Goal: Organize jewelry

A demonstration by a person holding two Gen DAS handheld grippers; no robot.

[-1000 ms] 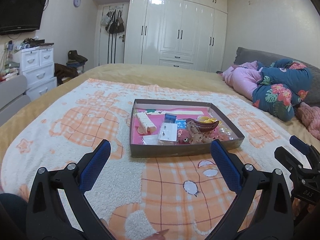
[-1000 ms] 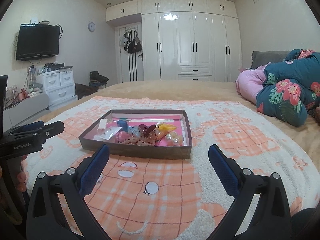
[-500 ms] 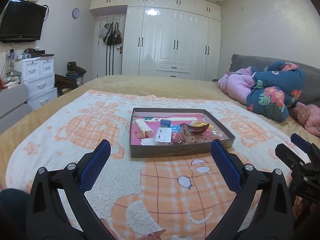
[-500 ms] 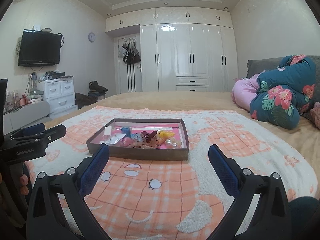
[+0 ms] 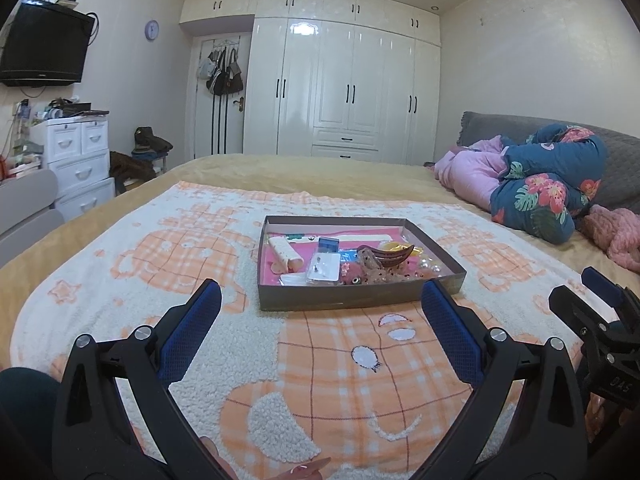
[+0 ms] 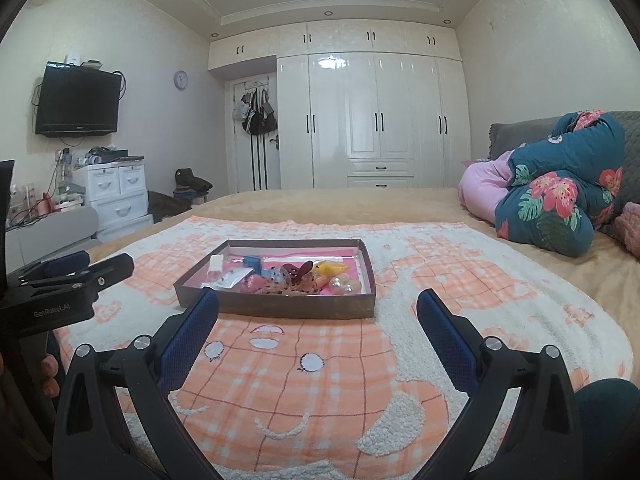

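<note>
A shallow grey cardboard tray (image 5: 340,300) with a pink floor sits on an orange-and-white blanket on the bed; it also shows in the right wrist view (image 6: 280,307). In it lie a brown hair claw (image 5: 386,257), a clear packet (image 5: 324,267), a blue box (image 5: 329,245), a cream roll (image 5: 285,255), a yellow piece (image 6: 332,269) and pearly beads (image 6: 344,285). My left gripper (image 5: 320,298) is open and empty, short of the tray's near wall. My right gripper (image 6: 318,306) is open and empty, also short of the tray.
The blanket (image 5: 340,364) covers the near bed. Folded floral and pink bedding (image 5: 540,196) lies at the right. White drawers (image 5: 80,160) stand at the left, a wardrobe (image 5: 344,92) at the back. The right gripper shows at the left view's right edge (image 5: 600,320).
Both views have tilted upward and drawn back a little, so the tray sits lower and farther in the frames. Both grippers stay open and empty.
</note>
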